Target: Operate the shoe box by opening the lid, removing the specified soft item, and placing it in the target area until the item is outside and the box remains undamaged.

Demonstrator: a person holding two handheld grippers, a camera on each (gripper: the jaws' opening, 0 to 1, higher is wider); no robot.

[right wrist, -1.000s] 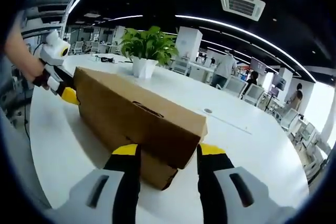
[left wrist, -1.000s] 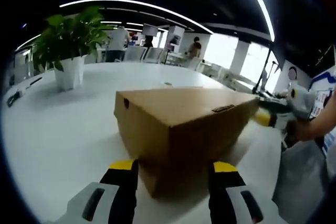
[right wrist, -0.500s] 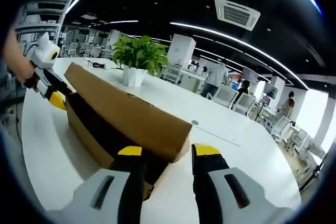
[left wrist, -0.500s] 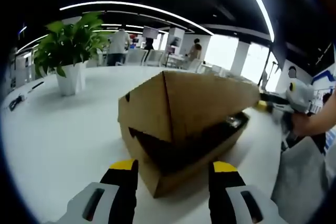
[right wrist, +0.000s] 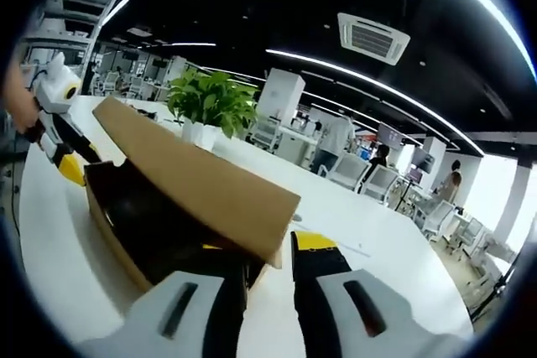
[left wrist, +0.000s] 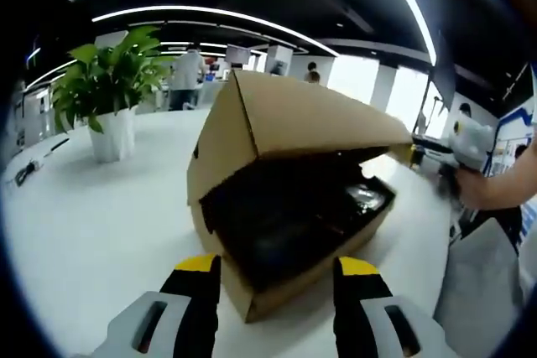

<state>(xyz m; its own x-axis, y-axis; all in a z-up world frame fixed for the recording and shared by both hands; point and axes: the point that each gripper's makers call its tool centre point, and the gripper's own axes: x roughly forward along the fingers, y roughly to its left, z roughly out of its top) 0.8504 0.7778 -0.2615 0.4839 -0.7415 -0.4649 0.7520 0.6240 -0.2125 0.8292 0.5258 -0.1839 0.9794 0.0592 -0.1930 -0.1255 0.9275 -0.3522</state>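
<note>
Shoe box (left wrist: 252, 291), brown cardboard, lid (left wrist: 310, 119) tilted up, interior dark.

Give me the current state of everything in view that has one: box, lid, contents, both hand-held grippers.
Brown cardboard shoe box: upright on the white table, open.
Hinged cardboard lid: raised partway, tilted over the box.
Dark contents inside the box: in the box, too dark to identify.
Left hand-held gripper: jaws apart at one end of the box.
Right hand-held gripper: at the lid's end; grip cannot be told.
Green potted plant: upright.
</note>
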